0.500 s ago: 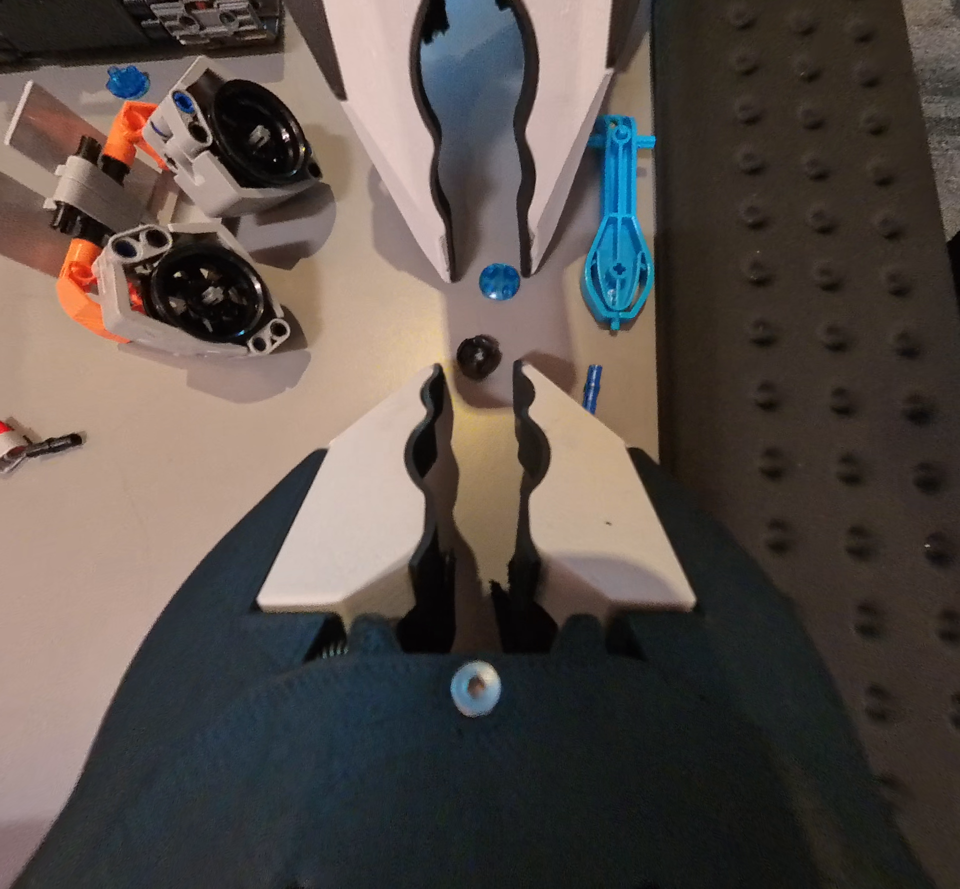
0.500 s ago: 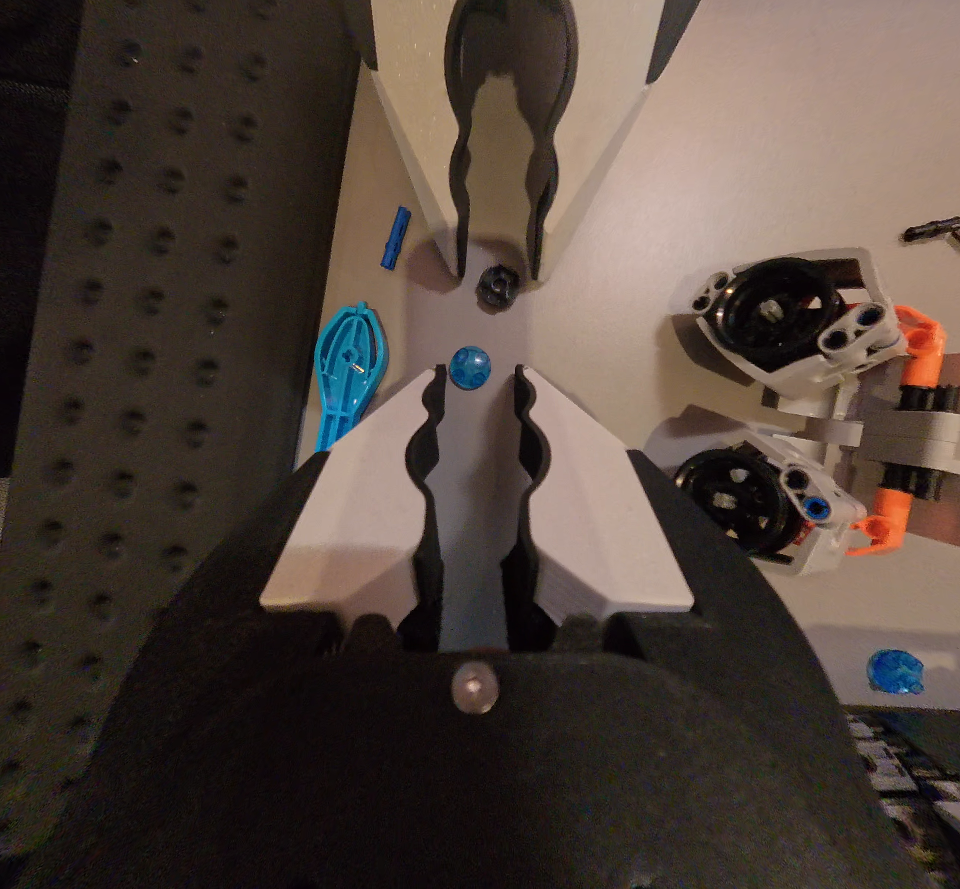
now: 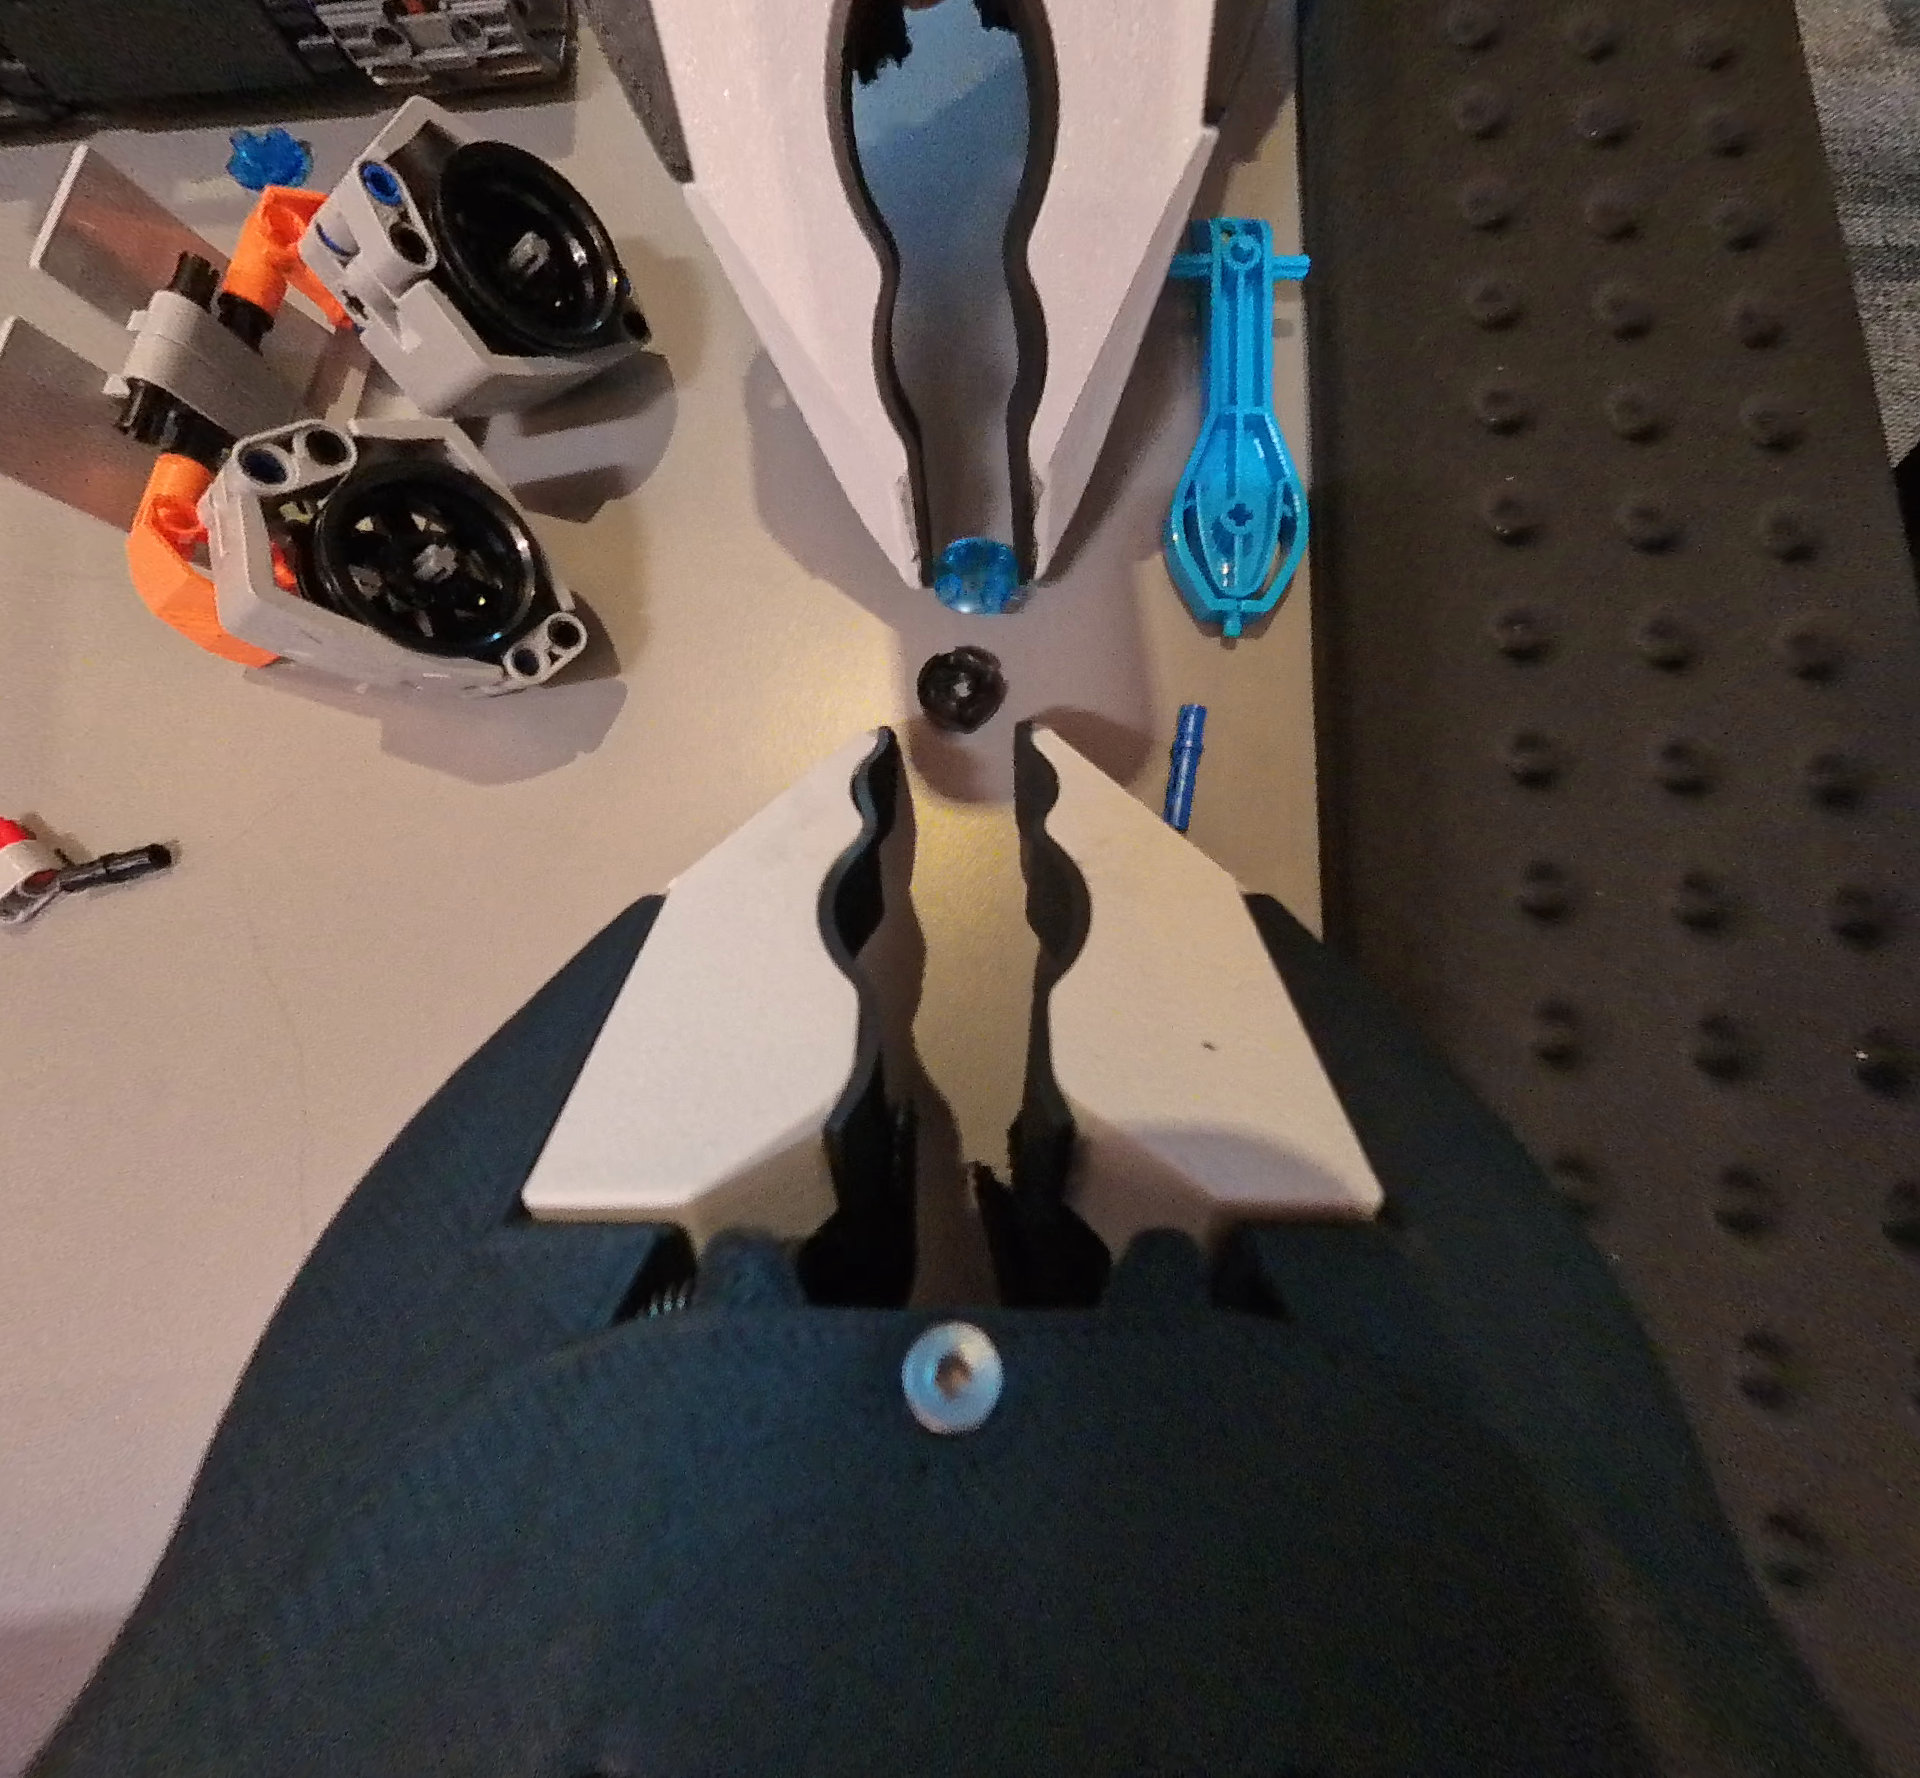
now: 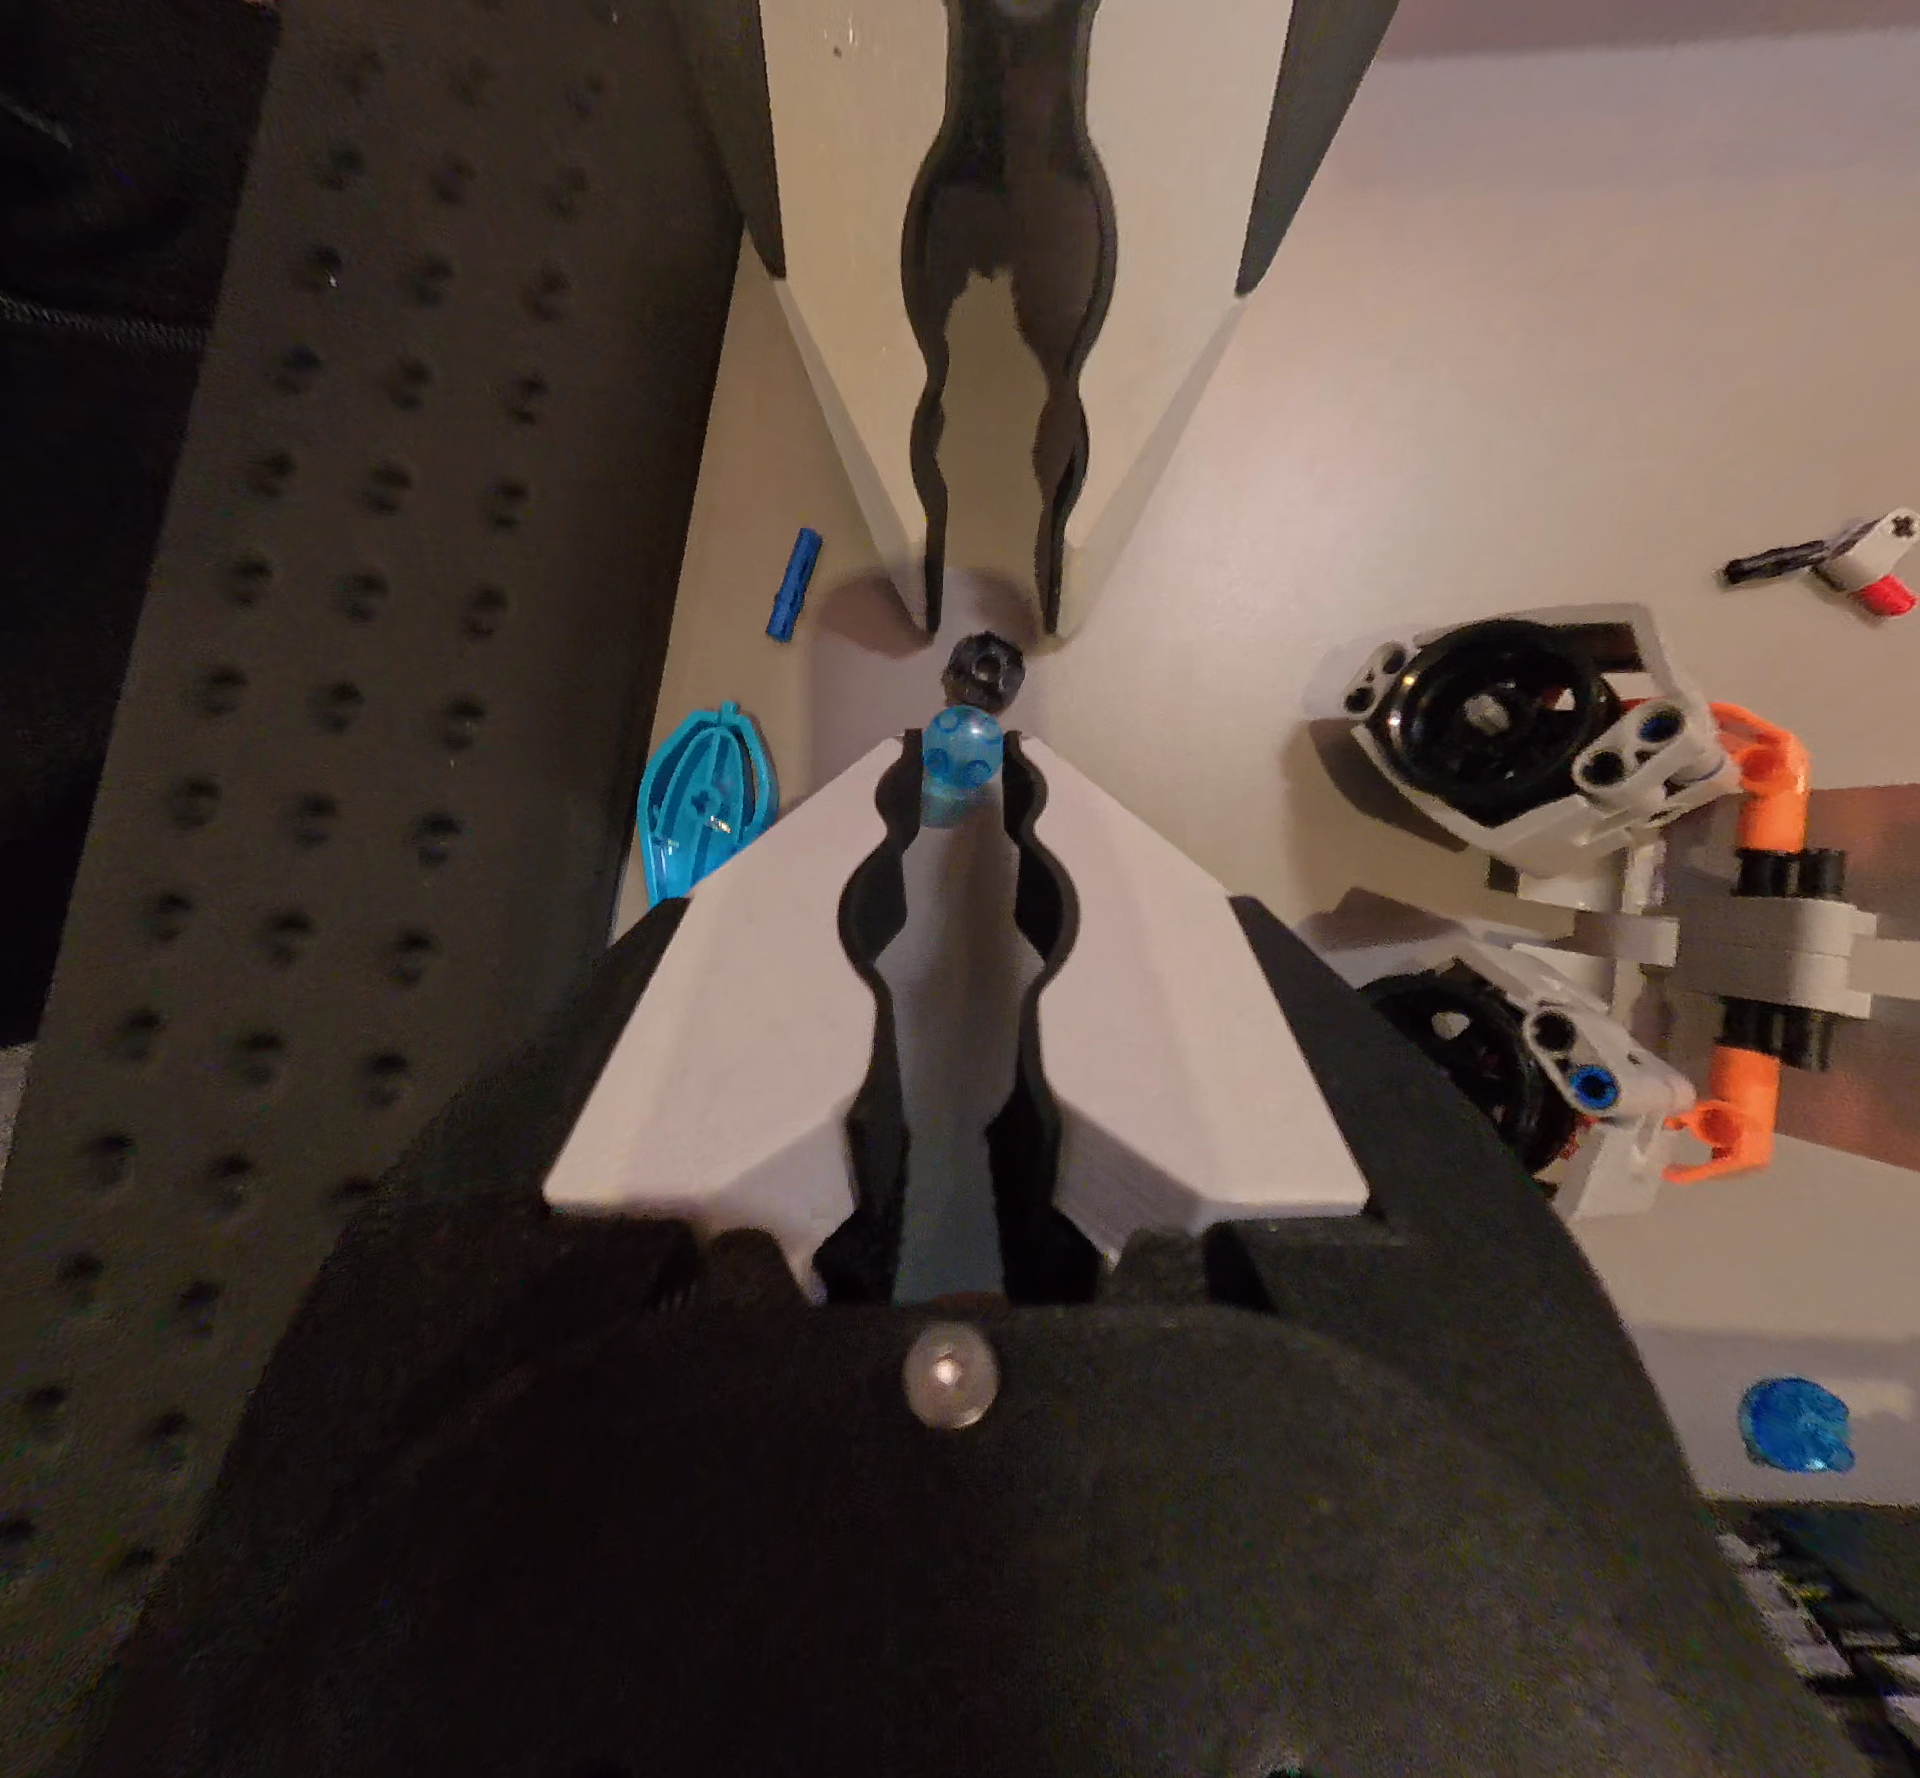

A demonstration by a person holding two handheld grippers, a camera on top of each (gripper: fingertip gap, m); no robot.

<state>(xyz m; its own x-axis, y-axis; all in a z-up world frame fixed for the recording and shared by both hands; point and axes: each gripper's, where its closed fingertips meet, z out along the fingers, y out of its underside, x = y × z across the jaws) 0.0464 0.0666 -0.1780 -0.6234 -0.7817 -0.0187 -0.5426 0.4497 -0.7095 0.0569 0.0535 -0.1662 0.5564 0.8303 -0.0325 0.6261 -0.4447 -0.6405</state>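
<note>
Directly ahead of the left gripper [image 3: 961, 741], whose 2 fingers are spread, a black bush [image 3: 961, 686] lies on the table [image 3: 312, 1053] just beyond the tips, while the right view shows the right gripper [image 4: 961, 752] pinching a blue stud [image 4: 961, 760] at its tips, just short of that bush [image 4: 984, 668].

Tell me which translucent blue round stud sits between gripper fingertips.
The blue stud at the right gripper tips, beside the black bushing; the other stud lies apart.
</note>
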